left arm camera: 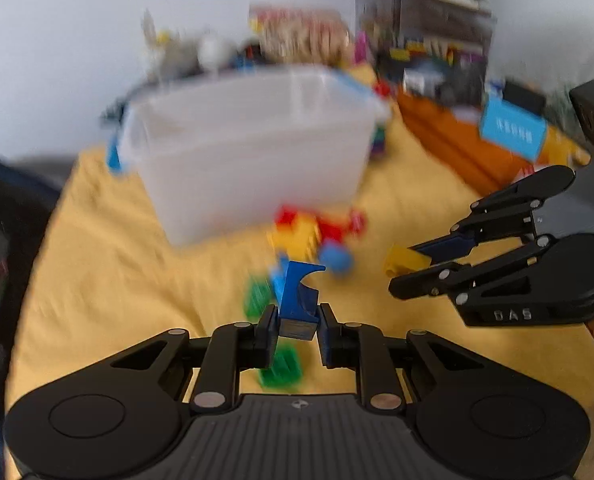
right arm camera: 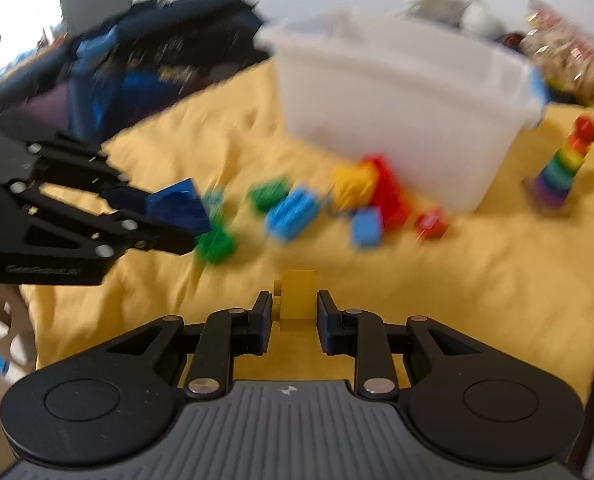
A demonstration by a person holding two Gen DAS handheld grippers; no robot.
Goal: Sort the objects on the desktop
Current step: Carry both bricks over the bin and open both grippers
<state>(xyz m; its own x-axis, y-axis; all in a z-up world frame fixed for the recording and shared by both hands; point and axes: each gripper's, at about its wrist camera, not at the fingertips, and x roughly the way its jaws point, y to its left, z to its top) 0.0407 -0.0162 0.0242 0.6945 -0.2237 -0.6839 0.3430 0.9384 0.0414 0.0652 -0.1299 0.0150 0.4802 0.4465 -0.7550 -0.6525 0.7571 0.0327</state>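
My left gripper (left arm camera: pixel 297 322) is shut on a dark blue arch block (left arm camera: pixel 297 298), held above the yellow cloth; it also shows in the right wrist view (right arm camera: pixel 179 206). My right gripper (right arm camera: pixel 293 308) is shut on a yellow brick (right arm camera: pixel 297 292), which shows in the left wrist view (left arm camera: pixel 403 260) too. A translucent white bin (left arm camera: pixel 249 148) stands behind a pile of loose bricks: red (right arm camera: pixel 389 188), yellow (right arm camera: pixel 353 184), light blue (right arm camera: pixel 293 216) and green (right arm camera: pixel 217 244). The frames are motion-blurred.
A rainbow stacking toy (right arm camera: pixel 561 168) stands right of the bin. A dark bag (right arm camera: pixel 137 64) lies at the cloth's far left. An orange box (left arm camera: pixel 457 140) and a shelf of clutter (left arm camera: pixel 425 40) sit at the back right.
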